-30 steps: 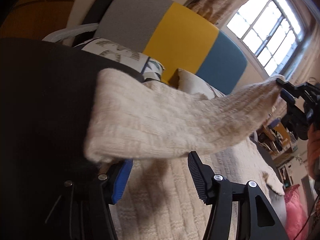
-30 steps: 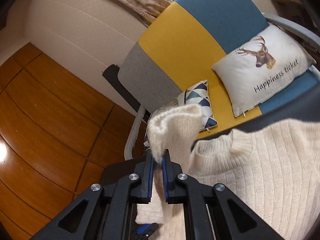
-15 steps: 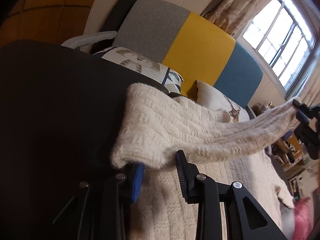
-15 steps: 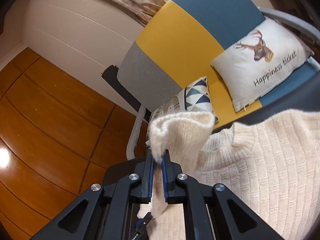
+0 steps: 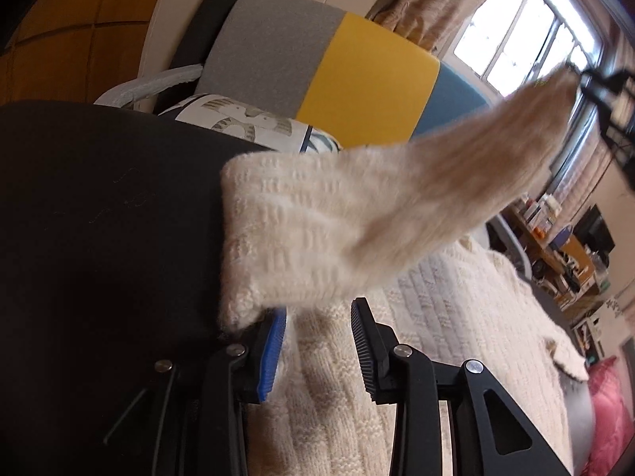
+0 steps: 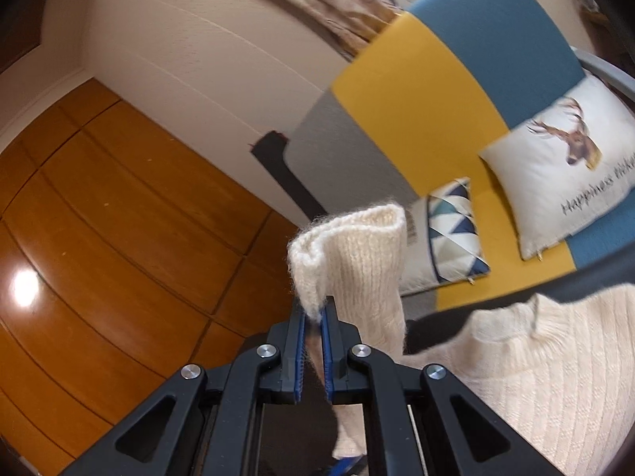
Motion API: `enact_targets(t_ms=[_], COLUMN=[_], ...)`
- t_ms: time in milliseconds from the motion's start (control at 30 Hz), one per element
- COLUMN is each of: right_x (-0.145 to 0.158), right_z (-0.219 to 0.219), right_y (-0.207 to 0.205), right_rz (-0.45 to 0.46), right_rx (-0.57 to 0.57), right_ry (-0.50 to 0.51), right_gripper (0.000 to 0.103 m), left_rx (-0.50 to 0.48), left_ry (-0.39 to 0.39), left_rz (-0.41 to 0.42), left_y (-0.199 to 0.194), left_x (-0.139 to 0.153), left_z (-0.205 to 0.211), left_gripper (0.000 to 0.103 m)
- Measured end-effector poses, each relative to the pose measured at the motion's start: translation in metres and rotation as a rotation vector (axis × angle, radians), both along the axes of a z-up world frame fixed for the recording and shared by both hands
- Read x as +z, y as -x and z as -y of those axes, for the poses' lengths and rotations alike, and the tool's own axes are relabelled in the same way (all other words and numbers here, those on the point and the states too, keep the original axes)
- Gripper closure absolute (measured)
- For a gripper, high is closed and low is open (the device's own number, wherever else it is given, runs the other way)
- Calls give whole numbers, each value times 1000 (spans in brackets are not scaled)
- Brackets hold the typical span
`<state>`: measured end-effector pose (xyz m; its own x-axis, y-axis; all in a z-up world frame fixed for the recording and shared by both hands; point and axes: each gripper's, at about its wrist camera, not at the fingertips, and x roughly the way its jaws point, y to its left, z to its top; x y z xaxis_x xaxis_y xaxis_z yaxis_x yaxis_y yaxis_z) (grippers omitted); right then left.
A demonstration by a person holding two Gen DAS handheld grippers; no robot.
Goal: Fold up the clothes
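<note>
My right gripper (image 6: pixel 313 313) pinches the cuff of the cream sweater's (image 5: pixel 456 309) sleeve (image 5: pixel 357 218), lifted off the black table (image 5: pixel 99 218), while my left gripper (image 5: pixel 319 341) is opening, fingers straddling knit near the shoulder.

The sweater (image 5: pixel 456 293) lies on the table (image 5: pixel 99 218), one sleeve (image 5: pixel 357 218) raised above it. Behind the table stands a sofa (image 6: pixel 416 111) bearing two cushions (image 6: pixel 555 182), perhaps a third. Shelves (image 5: pixel 555 246) stand far right.
</note>
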<state>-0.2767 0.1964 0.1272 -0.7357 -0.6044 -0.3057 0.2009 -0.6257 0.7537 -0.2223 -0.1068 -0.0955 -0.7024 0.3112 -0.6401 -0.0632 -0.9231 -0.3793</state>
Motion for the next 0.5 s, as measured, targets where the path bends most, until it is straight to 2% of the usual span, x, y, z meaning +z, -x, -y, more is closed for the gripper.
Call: enact_targets(t_ms=[67, 133, 167, 233, 333, 500], right_x=[8, 13, 12, 8, -10, -57], right_z=[2, 2, 1, -2, -10, -28], right_y=[-3, -7, -9, -14, -21, -37], right_rz=[-19, -29, -30, -24, 8, 100], right_rx=[10, 11, 7, -6, -27, -68], right_ry=[-8, -28, -37, -51, -59, -65], right_gripper=[97, 97, 97, 97, 97, 97], left_rx=[16, 60, 86, 123, 172, 204], left_ry=[26, 61, 73, 50, 6, -48], left_rz=[21, 26, 26, 27, 24, 39], left_y=[3, 3, 2, 1, -1, 0], left_x=[-2, -1, -1, -1, -2, -6], left_z=[0, 3, 5, 13, 24, 37], left_gripper=[70, 87, 90, 95, 98, 98])
